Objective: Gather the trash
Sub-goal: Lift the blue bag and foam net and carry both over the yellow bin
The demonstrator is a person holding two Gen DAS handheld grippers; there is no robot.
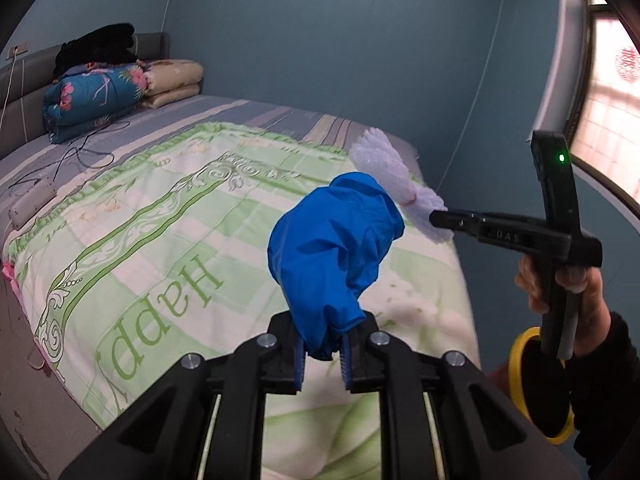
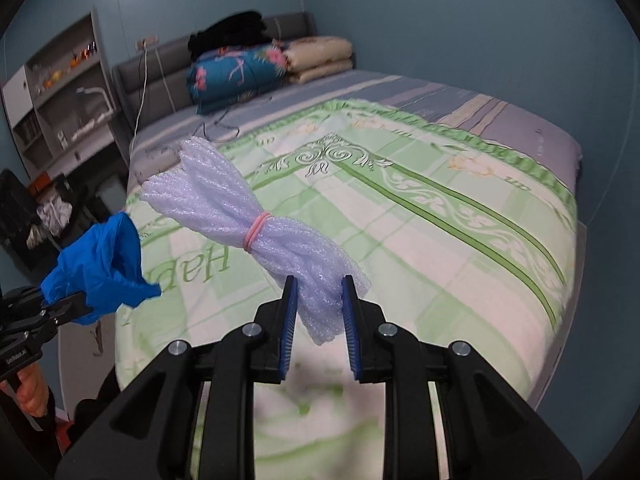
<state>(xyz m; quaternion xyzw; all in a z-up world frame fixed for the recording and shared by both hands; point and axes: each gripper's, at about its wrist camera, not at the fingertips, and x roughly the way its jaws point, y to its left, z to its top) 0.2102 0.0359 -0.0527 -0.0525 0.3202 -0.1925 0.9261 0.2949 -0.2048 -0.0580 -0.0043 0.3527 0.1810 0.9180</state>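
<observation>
A crumpled blue glove [image 1: 336, 248] sticks up from my left gripper [image 1: 323, 350], whose blue pads are shut on its lower end. The same blue glove [image 2: 100, 264] and the left gripper [image 2: 78, 306] show at the left of the right wrist view. My right gripper [image 2: 318, 304] is shut on a white foam-net bundle [image 2: 240, 212] tied with a pink rubber band [image 2: 256, 232]. In the left wrist view that foam bundle [image 1: 384, 164] and the right gripper [image 1: 436, 220] sit at the right, held by a hand [image 1: 568, 288]. Both items hang in the air above the bed.
Below lies a bed with a green and white quilt [image 1: 160, 216] printed "Happy". Folded blankets [image 1: 96, 92] and dark clothes are stacked at the headboard. A power strip [image 1: 32, 204] and cables lie near the bed's left side. Shelves [image 2: 64, 88] stand at the left wall; a window [image 1: 612, 120] is at the right.
</observation>
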